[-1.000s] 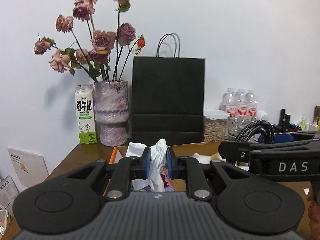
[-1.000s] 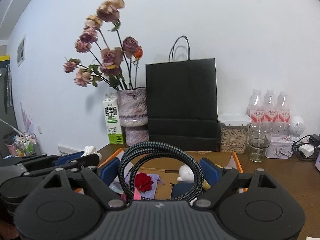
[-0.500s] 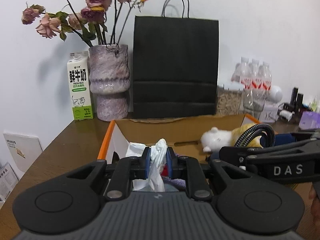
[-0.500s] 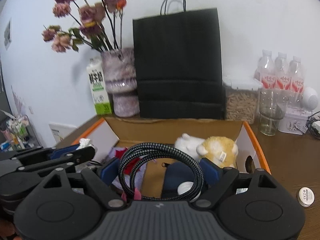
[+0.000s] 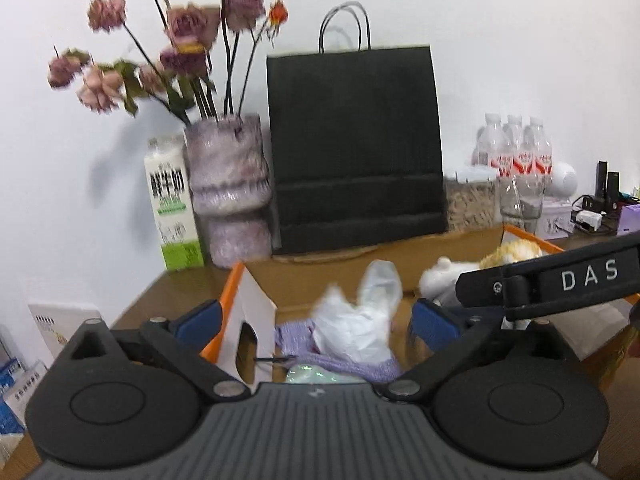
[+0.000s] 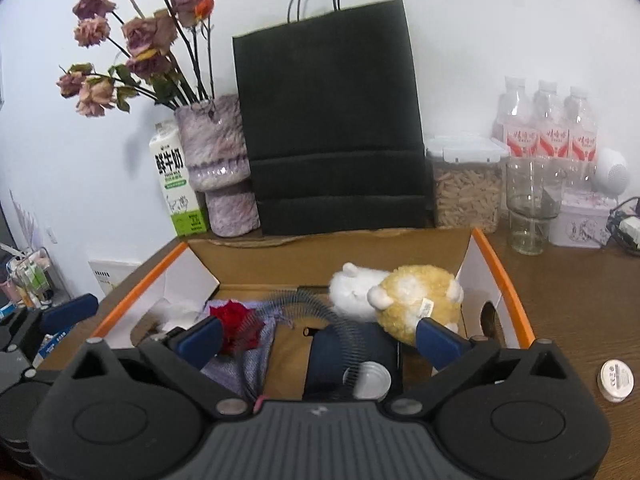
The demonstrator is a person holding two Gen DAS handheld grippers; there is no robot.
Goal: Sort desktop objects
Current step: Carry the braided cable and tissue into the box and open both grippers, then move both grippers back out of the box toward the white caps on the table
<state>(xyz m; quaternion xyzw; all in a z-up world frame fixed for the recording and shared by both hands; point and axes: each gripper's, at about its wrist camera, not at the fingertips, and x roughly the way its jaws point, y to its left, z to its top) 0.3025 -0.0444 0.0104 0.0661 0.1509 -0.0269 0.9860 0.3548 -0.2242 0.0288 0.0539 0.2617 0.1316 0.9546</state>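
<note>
My left gripper (image 5: 316, 320) hangs over the orange-rimmed cardboard box (image 5: 234, 284), its jaws opening wide. A crumpled white plastic wad (image 5: 360, 316) sits between them, free of both pads, above a purple cloth (image 5: 340, 356). My right gripper (image 6: 320, 340) is over the same box (image 6: 504, 280), jaws also opening. A coiled braided cable (image 6: 316, 312), blurred, drops between them clear of the pads. In the box lie a white and yellow plush toy (image 6: 404, 296), a red rose (image 6: 236, 324) and a dark blue item (image 6: 348, 356).
Behind the box stand a black paper bag (image 6: 332, 128), a vase of dried roses (image 6: 216, 168), a milk carton (image 6: 178, 188), a grain jar (image 6: 466, 188), a glass (image 6: 528, 208) and water bottles (image 6: 548, 124). A small white disc (image 6: 616, 380) lies on the wooden table at right.
Both grippers sank toward the box, then opened. The left let go of the white plastic wad. The right let go of the coiled cable, which is falling into the box.
</note>
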